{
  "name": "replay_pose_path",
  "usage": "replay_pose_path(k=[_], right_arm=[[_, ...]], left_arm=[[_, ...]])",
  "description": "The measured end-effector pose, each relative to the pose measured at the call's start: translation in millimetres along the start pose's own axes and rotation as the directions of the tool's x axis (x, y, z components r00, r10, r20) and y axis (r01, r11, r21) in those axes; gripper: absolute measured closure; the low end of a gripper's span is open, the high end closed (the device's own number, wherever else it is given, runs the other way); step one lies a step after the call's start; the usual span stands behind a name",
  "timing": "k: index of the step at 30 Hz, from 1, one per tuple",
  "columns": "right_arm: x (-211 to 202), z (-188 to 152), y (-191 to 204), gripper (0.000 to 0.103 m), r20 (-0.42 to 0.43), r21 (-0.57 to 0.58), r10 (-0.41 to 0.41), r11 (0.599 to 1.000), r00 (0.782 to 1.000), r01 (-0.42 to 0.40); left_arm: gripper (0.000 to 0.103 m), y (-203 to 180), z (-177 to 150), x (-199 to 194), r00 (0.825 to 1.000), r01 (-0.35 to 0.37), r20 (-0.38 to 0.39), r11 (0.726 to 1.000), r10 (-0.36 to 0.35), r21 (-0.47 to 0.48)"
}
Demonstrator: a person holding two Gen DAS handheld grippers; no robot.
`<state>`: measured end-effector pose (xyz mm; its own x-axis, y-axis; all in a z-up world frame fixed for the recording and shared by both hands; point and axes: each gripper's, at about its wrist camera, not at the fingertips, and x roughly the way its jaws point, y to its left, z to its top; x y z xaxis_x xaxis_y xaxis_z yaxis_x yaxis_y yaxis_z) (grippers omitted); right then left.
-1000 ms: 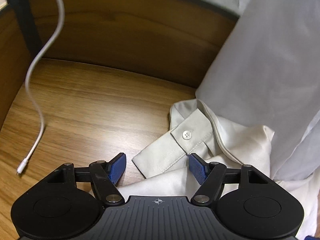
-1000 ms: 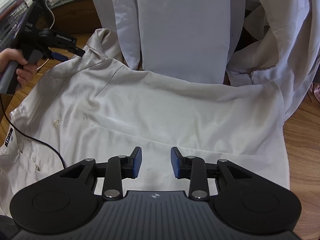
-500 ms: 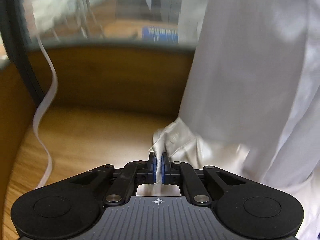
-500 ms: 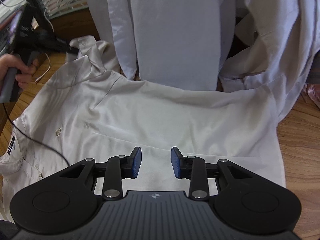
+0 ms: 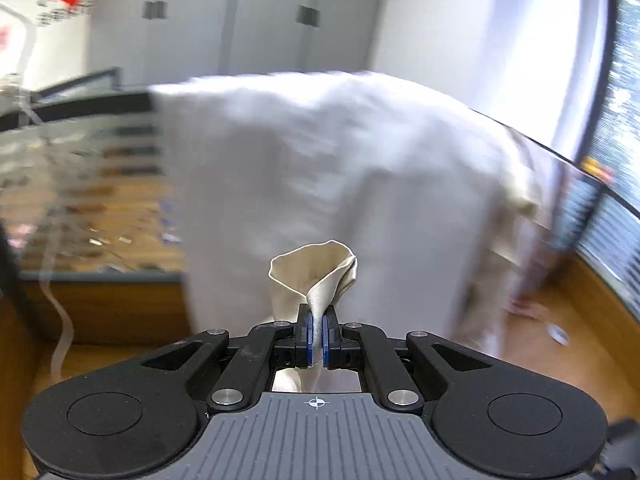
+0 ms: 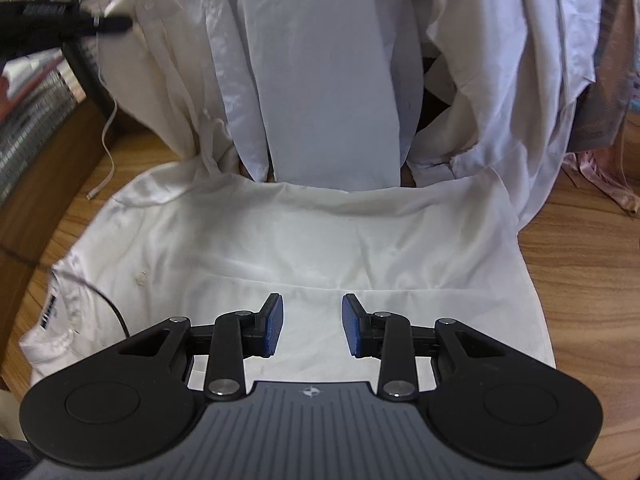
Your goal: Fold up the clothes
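A cream shirt (image 6: 304, 248) lies spread on the wooden table (image 6: 580, 264), its collar with a label at the left. My left gripper (image 5: 317, 334) is shut on the shirt's sleeve cuff (image 5: 316, 276), which curls up above the blue pads. In the right wrist view that left gripper (image 6: 120, 24) holds the buttoned cuff (image 6: 154, 8) high at the upper left, the sleeve hanging down from it. My right gripper (image 6: 312, 330) hovers open just above the shirt's near part, nothing between its fingers.
White shirts (image 6: 332, 68) hang down at the back of the table and drape onto the spread shirt's far edge. More crumpled garments (image 6: 540, 60) pile at the right. A white cable (image 6: 105, 148) dangles at the left. A black cable (image 6: 108, 304) crosses the collar area.
My left gripper closed on the sleeve cuff and lifted it well above the table. The right gripper stayed open over the shirt, drawing back a little.
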<state>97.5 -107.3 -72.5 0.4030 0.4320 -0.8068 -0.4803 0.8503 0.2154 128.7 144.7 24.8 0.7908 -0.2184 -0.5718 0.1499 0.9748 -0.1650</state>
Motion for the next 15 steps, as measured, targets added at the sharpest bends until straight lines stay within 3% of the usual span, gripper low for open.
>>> replay_pose_path(k=[3, 7, 15], right_arm=[[-12.8, -2.3, -3.8, 0.066, 0.024, 0.052, 0.031, 0.998, 0.999, -0.032], [-22.9, -7.1, -7.9, 0.066, 0.04, 0.066, 0.021, 0.998, 0.999, -0.024], [-19.4, -23.3, -25.4, 0.066, 0.01, 0.132, 0.021, 0.991, 1.0, -0.022]], left_arm=[[0.096, -32.2, -27.1, -3.2, 0.997, 0.055, -0.052, 0.996, -0.051, 0.065], [0.096, -57.6, -64.9, 8.4, 0.982, 0.127, -0.149, 0.988, -0.114, 0.082], [0.093, -90.4, -128.2, 47.6, 0.935, 0.203, -0.32, 0.972, -0.155, 0.122]])
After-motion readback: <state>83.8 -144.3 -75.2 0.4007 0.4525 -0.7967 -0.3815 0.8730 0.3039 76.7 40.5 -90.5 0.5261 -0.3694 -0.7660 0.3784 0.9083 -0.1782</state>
